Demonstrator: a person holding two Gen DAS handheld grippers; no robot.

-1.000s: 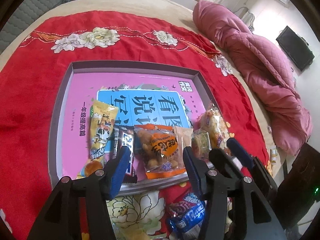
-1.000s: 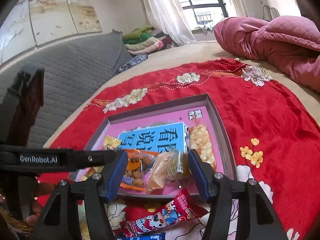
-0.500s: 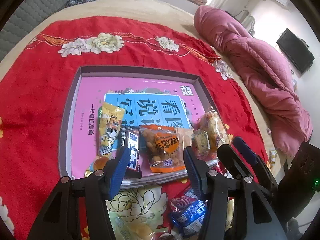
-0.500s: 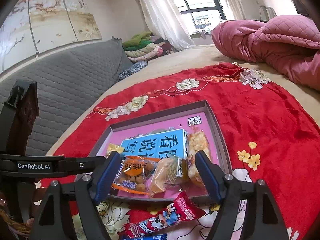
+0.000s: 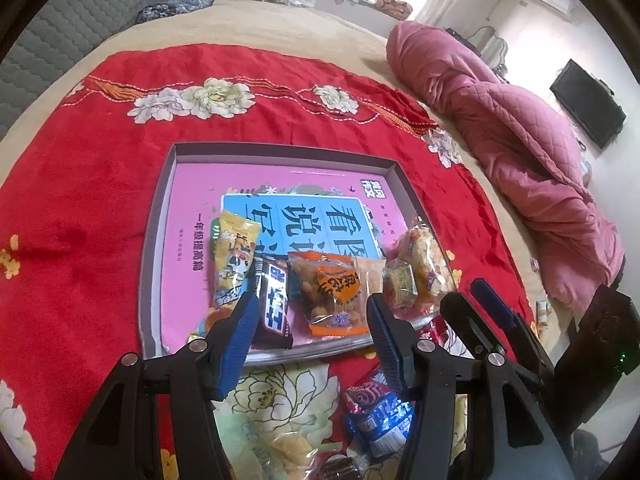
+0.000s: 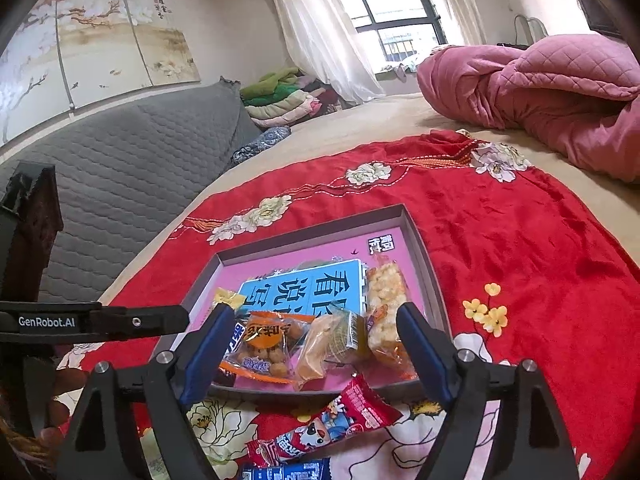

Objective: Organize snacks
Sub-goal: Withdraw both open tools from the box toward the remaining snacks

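Note:
A grey tray (image 5: 154, 248) lined with a pink and blue book cover lies on the red blanket. Along its near edge lie a yellow packet (image 5: 234, 256), a dark bar (image 5: 276, 308), an orange packet (image 5: 332, 292), a beige packet (image 6: 316, 344), a small green packet (image 6: 352, 334) and a clear puffed-snack packet (image 6: 384, 304). My left gripper (image 5: 311, 304) hovers open above the near edge, holding nothing. My right gripper (image 6: 314, 312) is to its right, jaws opening, pads touching no packet. A red packet (image 6: 332, 428) lies below it, outside the tray.
A blue packet (image 5: 376, 412) and a yellow snack (image 5: 292, 448) lie on the blanket in front of the tray. A pink quilt (image 5: 520, 152) is heaped at the right. A grey padded headboard (image 6: 140, 160) runs along the left. The left tool's side (image 6: 100, 322) crosses the right wrist view.
The right gripper's jaws have spread wider over the beige and green packets. The left gripper has drawn back and up a little, so more of the tray shows.

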